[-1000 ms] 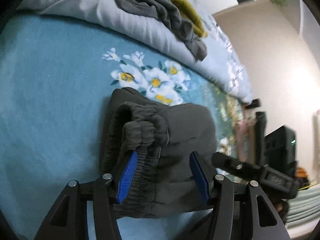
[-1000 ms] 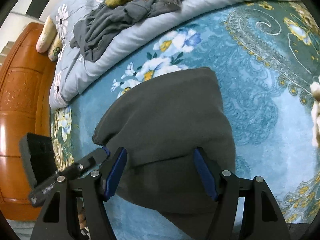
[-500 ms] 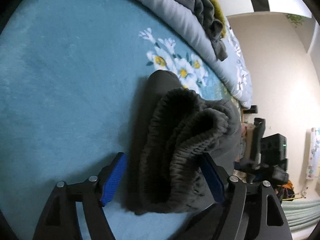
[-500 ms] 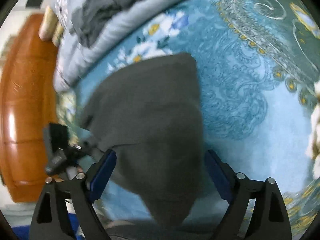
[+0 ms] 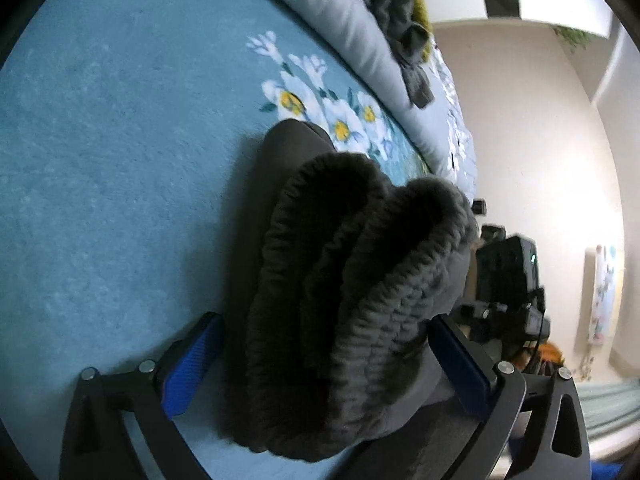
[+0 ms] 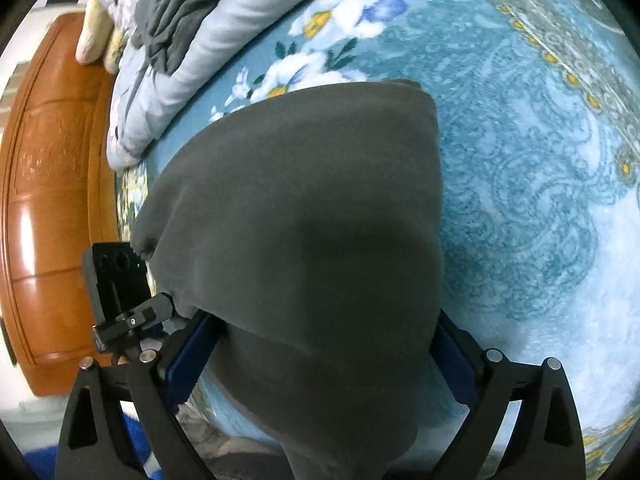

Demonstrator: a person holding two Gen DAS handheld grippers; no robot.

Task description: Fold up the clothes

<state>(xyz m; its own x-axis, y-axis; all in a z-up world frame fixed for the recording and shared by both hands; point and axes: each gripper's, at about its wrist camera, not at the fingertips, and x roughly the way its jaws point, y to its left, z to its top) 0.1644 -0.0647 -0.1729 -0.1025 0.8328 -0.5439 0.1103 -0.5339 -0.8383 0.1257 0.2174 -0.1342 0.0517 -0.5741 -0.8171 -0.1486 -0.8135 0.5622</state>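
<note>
Where the left gripper (image 5: 324,364) sits low over the blue blanket (image 5: 104,184), jaws spread wide, blue pads (image 5: 188,368) either side of the dark grey folded garment (image 5: 344,280) but not pinching it; ribbed elastic waistband bunched in thick rolls between the fingers. Same on the right gripper (image 6: 320,360): jaws wide apart, smooth grey cloth filling the gap, pads at its edges, no clamp visible. Garment lying flat on the blanket, folded edge toward the white flower print (image 6: 320,40). Beyond it, pale grey quilt (image 6: 224,36) rolled along the blanket's far side, crumpled grey clothes (image 6: 180,4) heaped on top, something mustard-yellow (image 5: 416,4) behind. Farther left, wooden headboard (image 6: 52,200). Other gripper's black camera block (image 5: 508,280) near the right edge of the left view.
</note>
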